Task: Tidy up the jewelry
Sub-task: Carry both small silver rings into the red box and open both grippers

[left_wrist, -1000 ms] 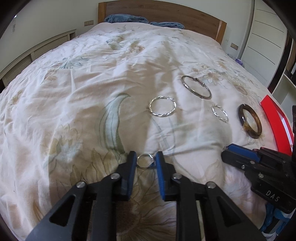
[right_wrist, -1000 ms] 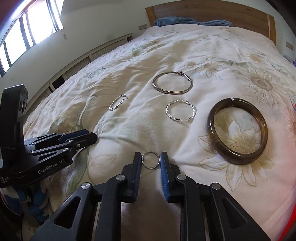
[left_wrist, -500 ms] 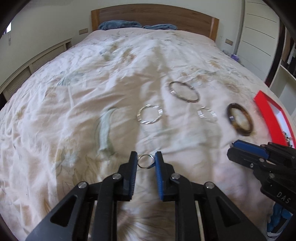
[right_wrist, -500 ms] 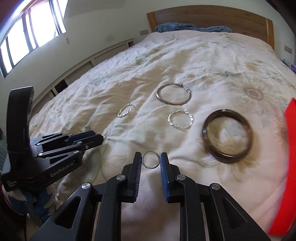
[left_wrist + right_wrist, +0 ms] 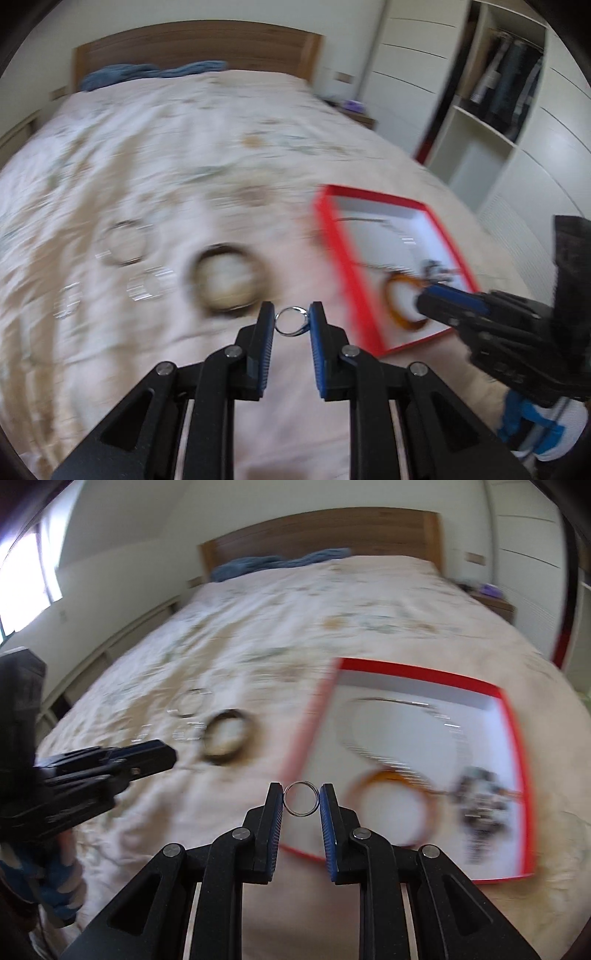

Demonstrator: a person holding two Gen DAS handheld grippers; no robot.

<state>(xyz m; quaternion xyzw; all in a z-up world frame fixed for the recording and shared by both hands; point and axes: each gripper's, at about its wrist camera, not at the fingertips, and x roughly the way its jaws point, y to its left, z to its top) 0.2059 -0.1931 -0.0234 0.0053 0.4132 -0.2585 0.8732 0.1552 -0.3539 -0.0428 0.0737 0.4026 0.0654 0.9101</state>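
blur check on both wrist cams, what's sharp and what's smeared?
Left wrist view: the left gripper and its small silver ring are sharp; the bedspread, dark bangle and red box smear with motion. Right wrist view: the right gripper and its ring are crisp, the box contents streak, and the window blows out. Fisheye bending in both.
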